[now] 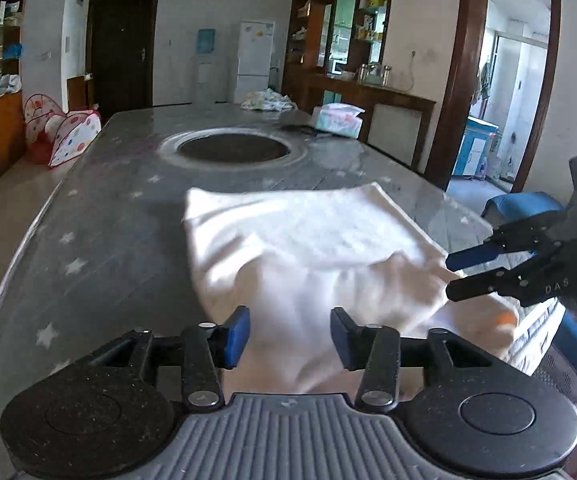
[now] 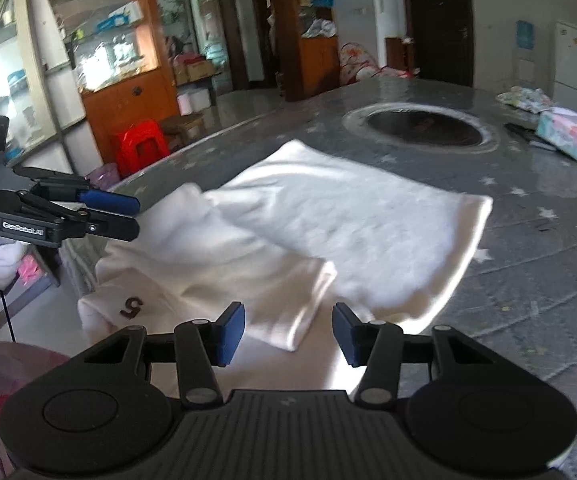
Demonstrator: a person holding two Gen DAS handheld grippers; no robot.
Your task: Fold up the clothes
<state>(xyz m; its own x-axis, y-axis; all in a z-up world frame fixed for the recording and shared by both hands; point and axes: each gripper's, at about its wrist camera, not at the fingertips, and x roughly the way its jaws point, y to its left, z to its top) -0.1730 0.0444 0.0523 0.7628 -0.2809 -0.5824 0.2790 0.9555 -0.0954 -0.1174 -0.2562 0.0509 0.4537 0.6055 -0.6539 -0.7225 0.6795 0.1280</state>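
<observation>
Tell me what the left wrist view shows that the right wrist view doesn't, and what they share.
Left wrist only: the right gripper with open jaws beside the garment's right edge, and an orange patch on the cloth hanging off the table edge.

Right wrist only: the left gripper, a brown "5" on the garment, and a red stool.

Both: the partly folded white garment on the star-patterned table, its round recess, and the tissue pack.

White garment (image 1: 320,264) blurred, near edge hidden

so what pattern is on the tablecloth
Grey tablecloth scattered with small white and pale pink stars; clearest in the right wrist view.
</observation>
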